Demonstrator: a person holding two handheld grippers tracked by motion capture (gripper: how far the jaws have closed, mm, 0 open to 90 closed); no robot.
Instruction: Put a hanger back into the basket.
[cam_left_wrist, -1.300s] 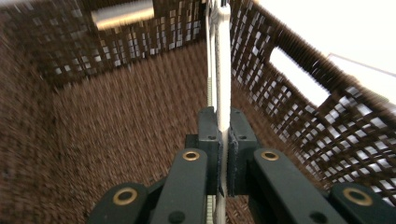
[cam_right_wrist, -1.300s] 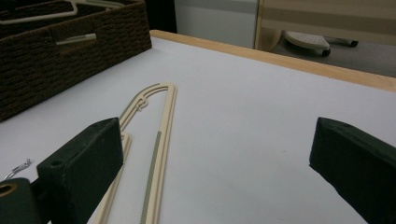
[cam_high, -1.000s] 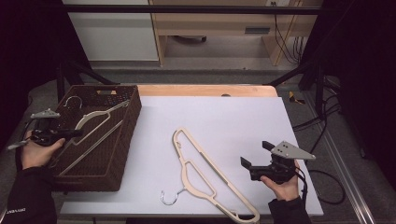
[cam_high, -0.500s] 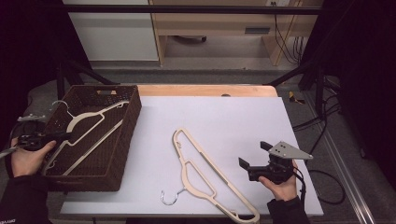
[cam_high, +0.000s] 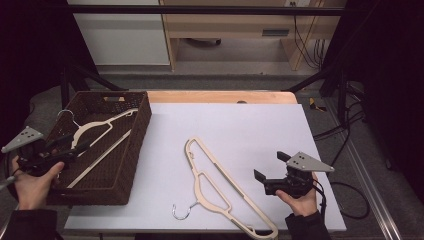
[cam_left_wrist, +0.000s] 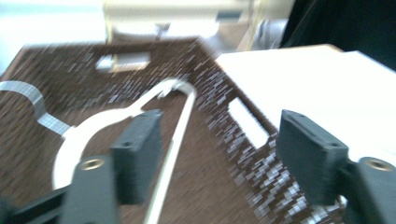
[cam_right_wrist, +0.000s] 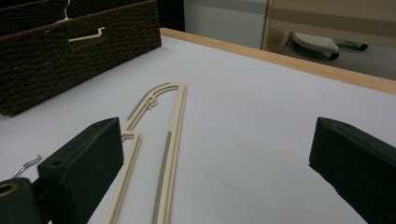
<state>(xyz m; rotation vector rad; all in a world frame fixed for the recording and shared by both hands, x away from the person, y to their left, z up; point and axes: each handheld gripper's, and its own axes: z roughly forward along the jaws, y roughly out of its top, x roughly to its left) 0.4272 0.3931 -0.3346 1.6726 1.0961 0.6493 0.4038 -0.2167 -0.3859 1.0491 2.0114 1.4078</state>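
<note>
1. We see one bench (cam_high: 260, 125) with a pale lavender top and a wooden strip along its far edge; no brand, label or writing can be read anywhere on it or on the things it carries.
2. We count one dark brown woven basket (cam_high: 131, 165), standing at the bench's 9 o'clock side, with a cut-out handle in its far wall.
3. We count two cream hangers. One hanger in the basket (cam_high: 95, 129) lies slanted across the basket, its metal hook toward 11 o'clock. The other hanger on the bench (cam_high: 220, 187) lies flat near the middle front, running from about 11 o'clock to 5 o'clock, its metal hook at the near edge.
4. We count two claws, one in each hand.
5. The left claw (cam_high: 75, 149) sits at the basket's 8 o'clock corner; its jaws have just been opening and now stand wide apart with nothing between them. In the left gripper view, which is blurred, the basket hanger lies just beyond the jaws, toward 11 o'clock.
6. The right claw (cam_high: 270, 167) rests at about 4 o'clock on the bench, jaws spread wide and gripping nothing. The bench hanger lies near it at its 9 o'clock, apart from both jaws.
</note>
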